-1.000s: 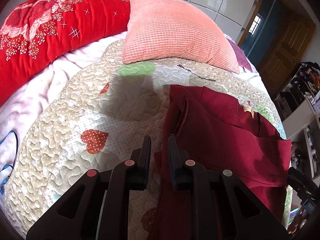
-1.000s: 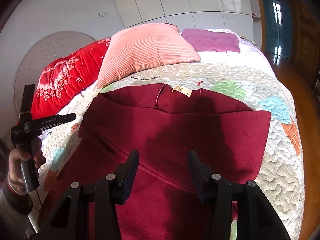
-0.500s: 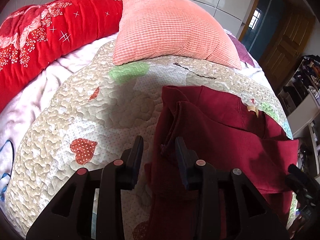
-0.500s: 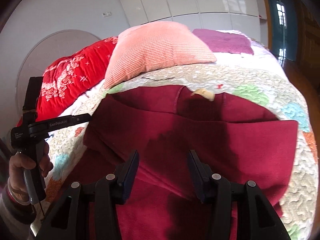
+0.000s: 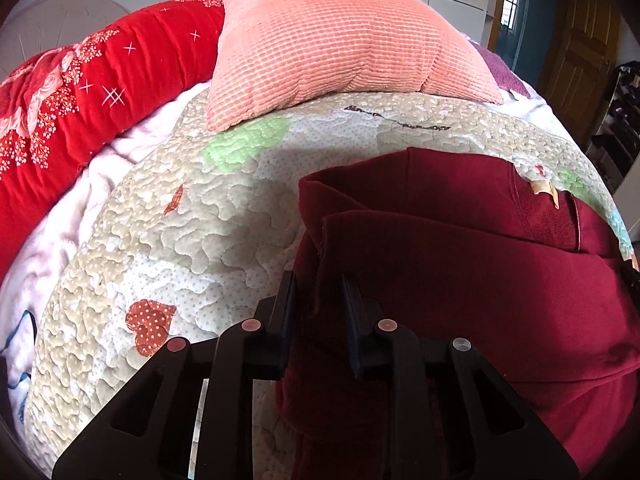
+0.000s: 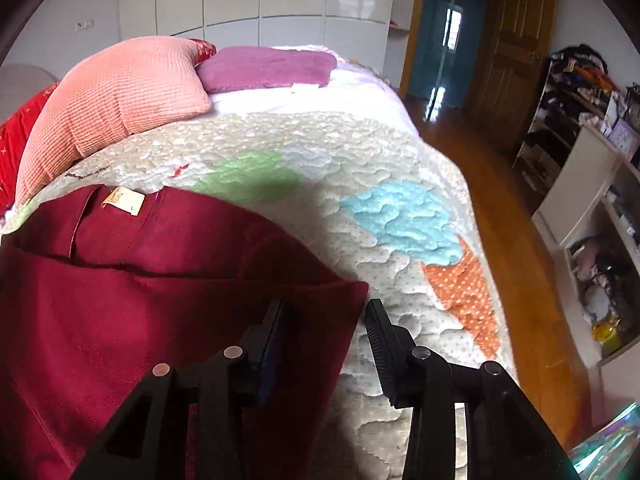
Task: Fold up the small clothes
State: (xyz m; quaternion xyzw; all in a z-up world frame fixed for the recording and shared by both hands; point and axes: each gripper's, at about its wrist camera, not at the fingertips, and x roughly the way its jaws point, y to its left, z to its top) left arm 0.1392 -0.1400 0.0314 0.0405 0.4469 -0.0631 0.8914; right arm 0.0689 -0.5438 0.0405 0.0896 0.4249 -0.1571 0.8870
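Dark red fleece top (image 5: 480, 280), part-folded, lies on the quilted bed (image 5: 192, 232) w/ its collar and label end toward the pink pillow (image 5: 340, 40) at the head end; long axis runs roughly across the bed, side to side, below the pillow.

Left tongs (image 5: 318, 296) straddle the top's left folded edge: jaws closing, cloth between them, prob. not yet pinched, though the pads are partly hidden by fabric so hard to be sure. Right tongs (image 6: 324, 320) sit at the top's right edge, near the bed's right side; jaws closing too, the inner one over the cloth, the outer one over bare quilt, corner of the fold just between them, not gripped.

So each hand is nearest its own side edge, garment between the two. Next move likely turns on both edges being caught together.
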